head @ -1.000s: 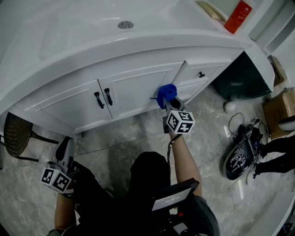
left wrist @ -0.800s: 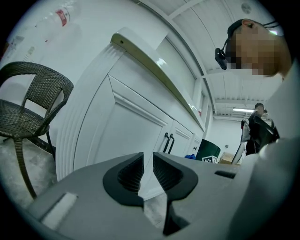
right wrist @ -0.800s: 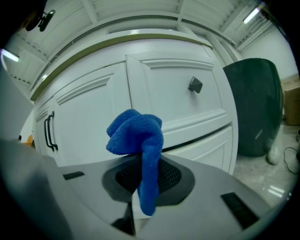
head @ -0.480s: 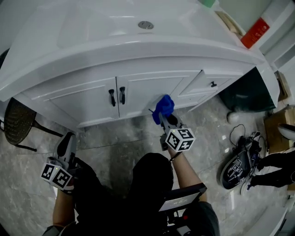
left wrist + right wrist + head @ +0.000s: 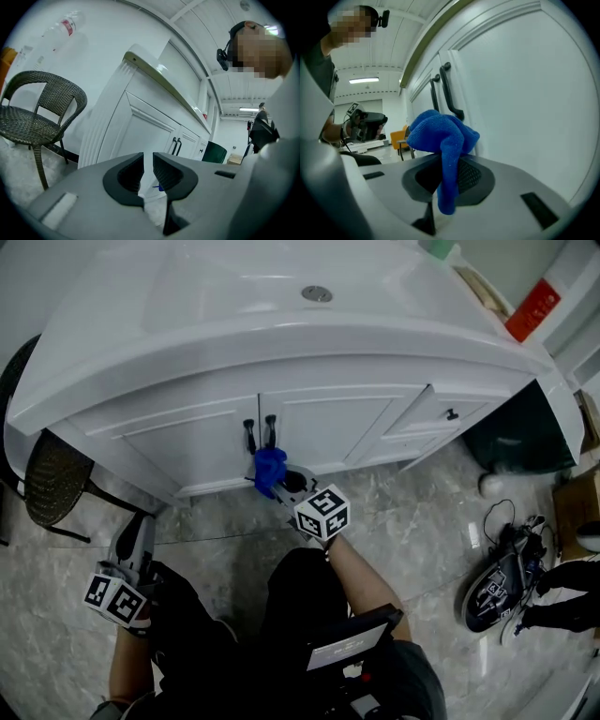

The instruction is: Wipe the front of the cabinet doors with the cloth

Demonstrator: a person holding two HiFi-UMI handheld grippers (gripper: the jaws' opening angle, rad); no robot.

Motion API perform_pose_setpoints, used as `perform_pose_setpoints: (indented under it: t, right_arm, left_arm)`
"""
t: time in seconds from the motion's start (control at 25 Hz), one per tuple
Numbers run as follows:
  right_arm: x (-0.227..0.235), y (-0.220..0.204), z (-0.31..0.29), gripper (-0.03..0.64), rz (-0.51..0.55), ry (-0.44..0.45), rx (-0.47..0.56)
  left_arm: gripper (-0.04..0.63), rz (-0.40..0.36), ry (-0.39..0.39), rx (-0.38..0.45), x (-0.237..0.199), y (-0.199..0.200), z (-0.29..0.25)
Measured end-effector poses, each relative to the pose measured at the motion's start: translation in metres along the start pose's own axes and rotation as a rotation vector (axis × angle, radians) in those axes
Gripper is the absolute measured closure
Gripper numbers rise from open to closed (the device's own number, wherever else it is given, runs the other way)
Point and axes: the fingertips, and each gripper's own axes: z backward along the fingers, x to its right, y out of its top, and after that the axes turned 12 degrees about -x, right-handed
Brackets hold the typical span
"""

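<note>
The white cabinet has two doors with a pair of black handles at the middle. My right gripper is shut on a bunched blue cloth, which is pressed low on the door front just under the handles. In the right gripper view the cloth hangs between the shut jaws of my right gripper, close to the white door and its handles. My left gripper is held low at the left, away from the cabinet. In its own view my left gripper is shut and holds nothing.
A dark wicker chair stands left of the cabinet. Right of the doors is a drawer with a black knob, then a dark green bin. Shoes and cables lie on the marble floor at the right. A sink drain shows above.
My right gripper has carried the cloth leftward along the cabinet front, from beside the drawer to under the door handles. The left gripper has stayed put.
</note>
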Motion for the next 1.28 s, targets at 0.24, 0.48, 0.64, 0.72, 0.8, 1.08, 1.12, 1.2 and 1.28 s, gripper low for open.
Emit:
perform_pose_setpoints:
  t: [0.24,0.48,0.64,0.72,0.8,1.08,1.12,1.2,1.28]
  right_arm:
    - [0.042,-0.016,-0.003,0.565,-0.023,-0.140,-0.005]
    - [0.087,-0.023,0.040,0.565,-0.082,-0.295,0.041]
    - [0.132,-0.038,0.089,0.566,-0.142,-0.427,0.041]
    - [0.156,-0.049,0.117,0.566,-0.191,-0.511,0.047]
    - [0.181,-0.062,0.147,0.565,-0.263,-0.599,0.052]
    - [0.218,-0.092,0.196,0.565,-0.380,-0.727,0.027]
    - [0.213,-0.089,0.196,0.565,-0.376,-0.714,0.038]
    - [0.197,-0.081,0.187,0.566,-0.355,-0.661,0.056]
    - [0.170,-0.072,0.163,0.565,-0.315,-0.558,0.062]
  left_arm:
    - [0.532,-0.009,0.004,-0.022,-0.004,-0.002,-0.007]
    - [0.532,-0.007,-0.033,-0.042,0.007,-0.010,-0.027]
    - [0.532,0.002,-0.065,-0.045,0.017,-0.010,-0.038]
    - [0.532,0.010,-0.083,-0.046,0.020,-0.009,-0.044]
    - [0.532,0.018,-0.102,-0.047,0.022,-0.010,-0.050]
    - [0.532,0.017,-0.146,-0.049,0.035,-0.009,-0.061]
    - [0.532,0.015,-0.150,-0.048,0.036,-0.008,-0.062]
    - [0.532,0.011,-0.155,-0.045,0.037,-0.005,-0.062]
    - [0.532,0.013,-0.153,-0.042,0.035,-0.005,-0.060]
